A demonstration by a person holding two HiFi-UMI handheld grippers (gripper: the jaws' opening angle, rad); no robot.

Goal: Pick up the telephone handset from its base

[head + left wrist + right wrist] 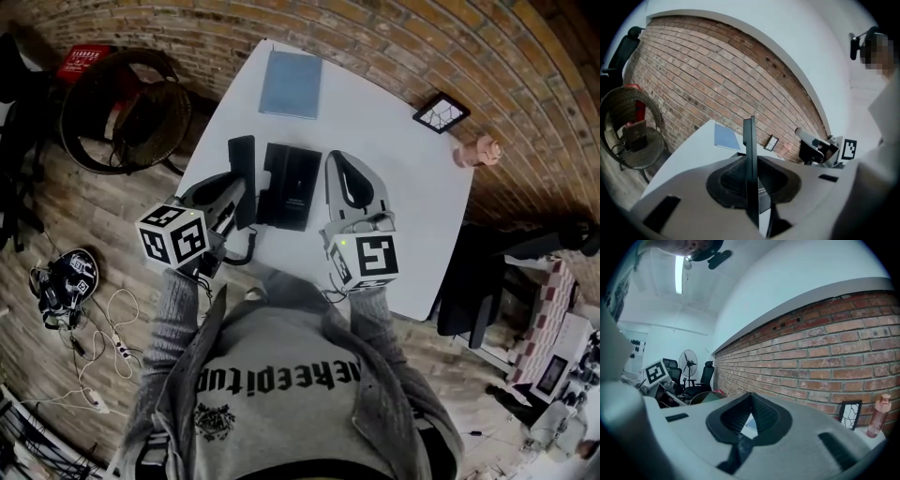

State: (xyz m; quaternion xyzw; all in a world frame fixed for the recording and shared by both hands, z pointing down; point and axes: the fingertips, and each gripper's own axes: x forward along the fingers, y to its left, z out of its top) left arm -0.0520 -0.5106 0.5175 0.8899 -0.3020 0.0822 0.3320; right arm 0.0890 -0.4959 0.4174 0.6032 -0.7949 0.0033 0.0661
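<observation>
Handset (750, 140) is clamped edge-on in the left claw (240, 199) and held left of its base (291, 186) above the desk (394, 141), judged lifted clear. The right claw (751, 398), pressed together and empty, is kept aside to avoid obstruction.

The telephone handset (242, 159) and its base (289, 186) look like black plastic with a dull sheen. The table (403, 178) is smooth, matt white. The brick wall (394, 37) is rough, the floor (56, 225) worn wooden planks, the round chair (122, 103) woven wicker
</observation>
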